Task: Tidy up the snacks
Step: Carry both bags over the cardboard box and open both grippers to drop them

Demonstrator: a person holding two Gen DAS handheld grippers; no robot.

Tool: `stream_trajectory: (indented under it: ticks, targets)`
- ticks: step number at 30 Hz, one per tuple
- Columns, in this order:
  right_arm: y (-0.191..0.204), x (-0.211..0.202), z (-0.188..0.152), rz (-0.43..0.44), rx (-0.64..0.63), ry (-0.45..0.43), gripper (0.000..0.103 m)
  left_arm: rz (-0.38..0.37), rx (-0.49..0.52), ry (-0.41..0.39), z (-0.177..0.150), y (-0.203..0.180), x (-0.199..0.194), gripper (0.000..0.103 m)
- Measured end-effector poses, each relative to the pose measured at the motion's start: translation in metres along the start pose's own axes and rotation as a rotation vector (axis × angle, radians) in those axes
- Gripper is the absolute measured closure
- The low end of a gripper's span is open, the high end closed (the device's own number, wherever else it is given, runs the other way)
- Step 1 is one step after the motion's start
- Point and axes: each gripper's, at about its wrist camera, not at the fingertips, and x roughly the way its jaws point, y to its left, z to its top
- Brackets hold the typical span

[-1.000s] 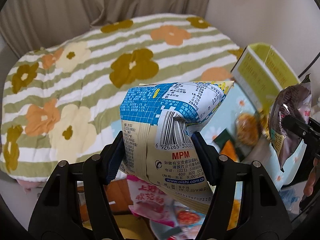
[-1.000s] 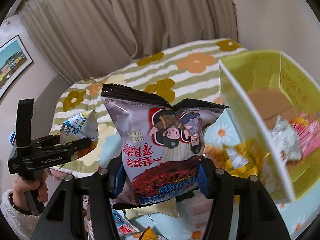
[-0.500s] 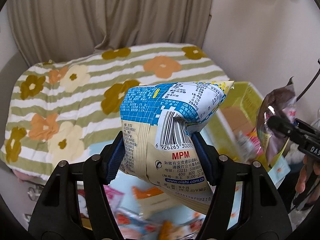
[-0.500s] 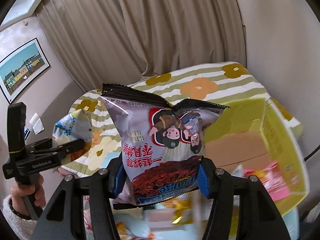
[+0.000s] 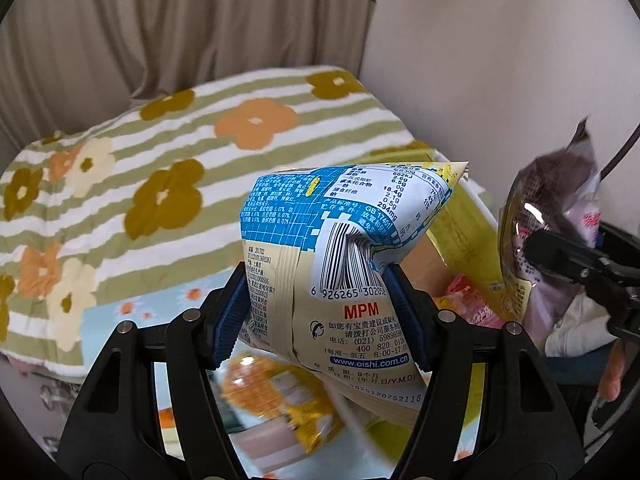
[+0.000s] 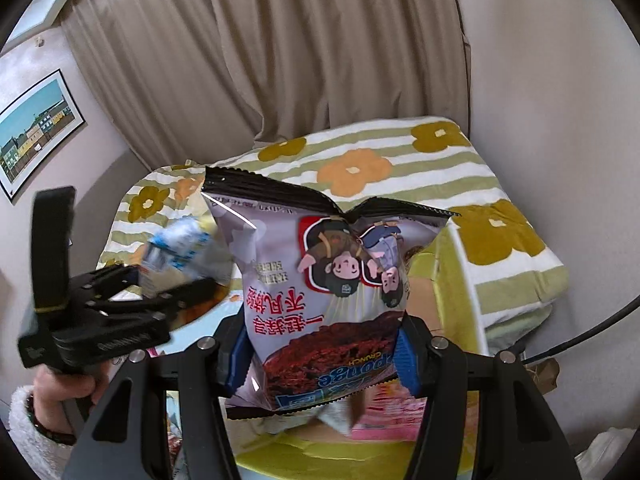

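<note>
While left tool [image 5: 320, 312] pinches blue-cream barcode bag [image 5: 344, 248], right tool [image 6: 320, 354] pinches lilac cartoon bag [image 6: 324, 280].

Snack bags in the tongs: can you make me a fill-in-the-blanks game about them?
1. The left tongs squeeze a blue and cream bag that shows a black ____.
2. The right tongs squeeze a ____ bag with cartoon kids.
3. The blanket has green stripes and big ____.

Missing words: barcode; purple; flowers

Soft, even indoor light, no hard shadows. Fisheye bending with black vignette at corners. Motion blur on loose packets below; glare streak on glossy purple-grey snack bag [image 6: 320, 280].
</note>
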Motion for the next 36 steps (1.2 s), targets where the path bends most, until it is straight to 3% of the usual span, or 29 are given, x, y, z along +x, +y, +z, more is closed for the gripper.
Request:
stream_trajectory:
  ticks: [9,10,13,25,33,34,36]
  targets:
    - [-0.048,0.031,-0.008,0.002,0.065,0.061,0.049,0.040,0.101,0.107,0.007,-0.049,0.078,0.037]
    - [-0.052,0.035,-0.009,0.000,0.074,0.065,0.049,0.045,0.123,0.109,0.008,-0.053,0.084,0.031]
    - [-0.063,0.042,-0.011,0.006,0.099,0.074,0.049,0.074,0.165,0.126,0.008,-0.062,0.100,0.002]
    - [-0.062,0.053,-0.003,0.005,0.062,0.112,0.049,0.114,0.156,0.098,-0.005,-0.047,0.076,0.001]
    - [-0.053,0.088,0.008,-0.008,-0.022,0.184,0.049,0.082,0.087,0.112,-0.012,-0.031,0.068,0.001]
    - [-0.053,0.094,0.009,-0.005,-0.035,0.182,0.047,0.083,0.083,0.111,-0.013,-0.029,0.068,0.001]
    - [-0.051,0.098,0.008,-0.015,-0.051,0.166,0.030,0.085,0.079,0.111,-0.014,-0.027,0.066,0.001]
